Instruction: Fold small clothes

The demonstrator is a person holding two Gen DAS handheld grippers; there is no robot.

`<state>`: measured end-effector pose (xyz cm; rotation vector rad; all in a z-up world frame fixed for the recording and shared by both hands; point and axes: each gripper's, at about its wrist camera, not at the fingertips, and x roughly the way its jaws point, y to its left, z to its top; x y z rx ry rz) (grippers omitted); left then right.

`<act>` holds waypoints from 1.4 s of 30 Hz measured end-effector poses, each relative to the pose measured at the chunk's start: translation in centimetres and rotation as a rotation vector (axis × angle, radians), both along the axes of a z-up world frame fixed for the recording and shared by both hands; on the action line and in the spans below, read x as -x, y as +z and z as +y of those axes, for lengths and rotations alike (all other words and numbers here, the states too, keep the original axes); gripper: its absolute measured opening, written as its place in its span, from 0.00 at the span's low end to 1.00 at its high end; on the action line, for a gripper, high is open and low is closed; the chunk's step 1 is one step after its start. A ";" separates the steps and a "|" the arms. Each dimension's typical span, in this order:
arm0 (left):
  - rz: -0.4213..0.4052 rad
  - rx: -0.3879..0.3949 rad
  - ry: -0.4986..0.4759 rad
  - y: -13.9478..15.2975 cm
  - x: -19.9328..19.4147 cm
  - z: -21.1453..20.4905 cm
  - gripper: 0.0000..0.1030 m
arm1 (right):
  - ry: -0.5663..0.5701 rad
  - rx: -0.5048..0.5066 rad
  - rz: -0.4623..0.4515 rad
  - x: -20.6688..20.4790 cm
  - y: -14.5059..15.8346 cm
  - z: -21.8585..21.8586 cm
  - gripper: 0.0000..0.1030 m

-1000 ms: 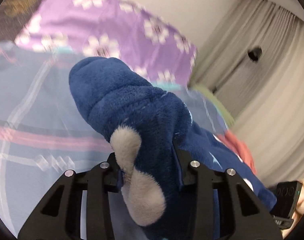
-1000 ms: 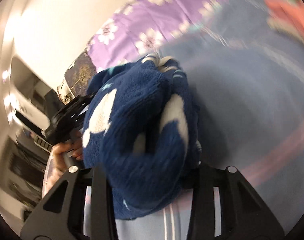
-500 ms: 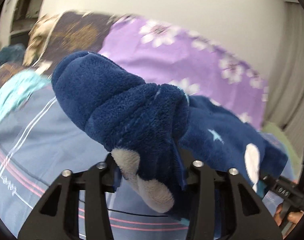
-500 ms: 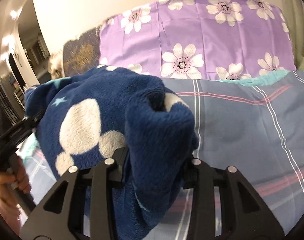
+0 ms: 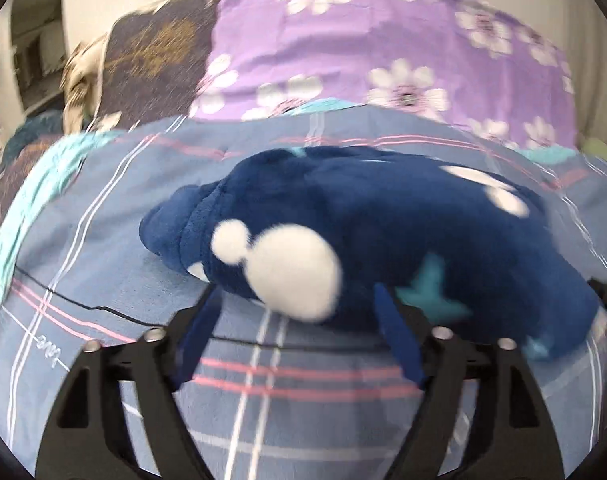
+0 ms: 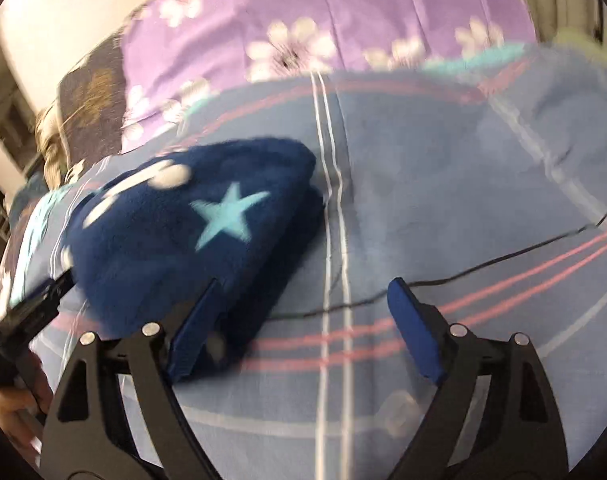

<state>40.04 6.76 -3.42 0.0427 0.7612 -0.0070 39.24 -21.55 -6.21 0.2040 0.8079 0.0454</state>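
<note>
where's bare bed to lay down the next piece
Right of the navy fleece garment, the plaid sheet is bare up to the purple floral pillow, crossed only by a thin black cord. The garment's left is crowded.

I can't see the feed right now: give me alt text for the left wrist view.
A folded dark blue fleece garment with white patches and teal stars lies on a blue plaid bedsheet. The left tongs are opening just before it, pads off the fabric. A purple flowered pillow sits behind; the picture is motion-blurred.
</note>
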 end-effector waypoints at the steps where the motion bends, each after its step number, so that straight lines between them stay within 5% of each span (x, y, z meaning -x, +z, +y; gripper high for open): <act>1: -0.031 -0.001 -0.036 0.4 1.8 -0.4 0.82 | 0.026 0.008 -0.021 1.8 0.6 0.2 0.84; 8: -0.123 0.022 -0.161 2.9 13.6 -4.2 0.96 | 0.109 0.190 -0.124 16.6 2.7 1.1 0.89; 18: -0.224 0.014 -0.185 6.1 27.9 -6.7 0.99 | 0.053 0.292 -0.244 29.7 5.6 2.4 0.98; 28: -0.246 0.046 -0.229 7.2 36.0 -6.1 0.99 | 0.020 0.251 -0.254 35.6 7.0 2.8 0.98; 42: -0.260 0.049 -0.257 6.7 40.0 -6.9 0.99 | -0.014 0.216 -0.252 38.2 6.7 2.7 0.98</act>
